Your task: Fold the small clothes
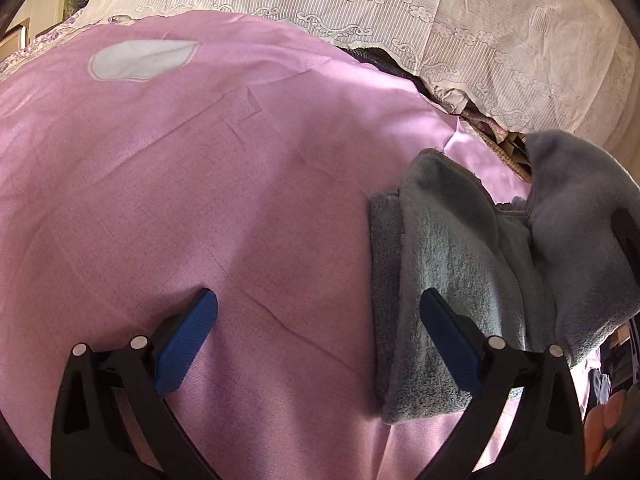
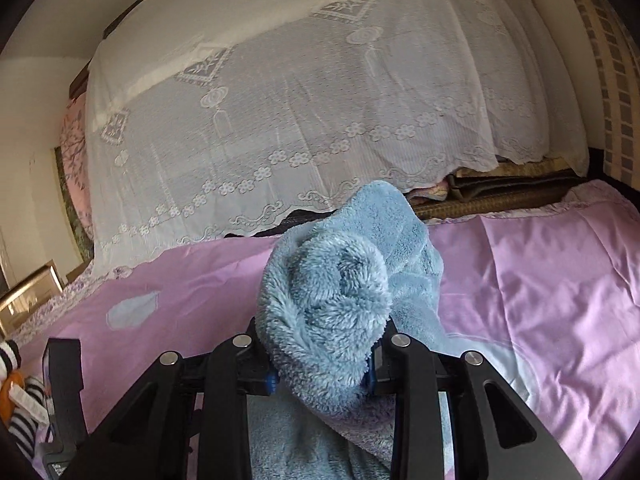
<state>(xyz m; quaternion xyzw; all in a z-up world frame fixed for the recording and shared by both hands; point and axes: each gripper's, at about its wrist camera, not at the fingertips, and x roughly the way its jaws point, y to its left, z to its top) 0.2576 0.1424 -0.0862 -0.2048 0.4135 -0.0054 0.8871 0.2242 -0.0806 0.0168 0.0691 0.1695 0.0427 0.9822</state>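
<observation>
A fluffy blue-grey garment (image 1: pixel 460 248) lies partly folded on the pink bedspread (image 1: pixel 200 180) at the right of the left wrist view, with one end lifted up at the far right. My left gripper (image 1: pixel 320 320) is open and empty, its right finger (image 1: pixel 448 336) over the garment's left edge. In the right wrist view my right gripper (image 2: pixel 320 376) is shut on a bunched part of the same fluffy garment (image 2: pixel 332 300), which bulges up between the fingers and hides the pads.
A white lace cover (image 2: pixel 300 100) drapes over a pile at the back of the bed. Folded blankets (image 2: pixel 500 188) stick out under it at the right. A light blue patch (image 1: pixel 140 60) is on the bedspread. Striped fabric (image 2: pixel 20 400) lies at the left edge.
</observation>
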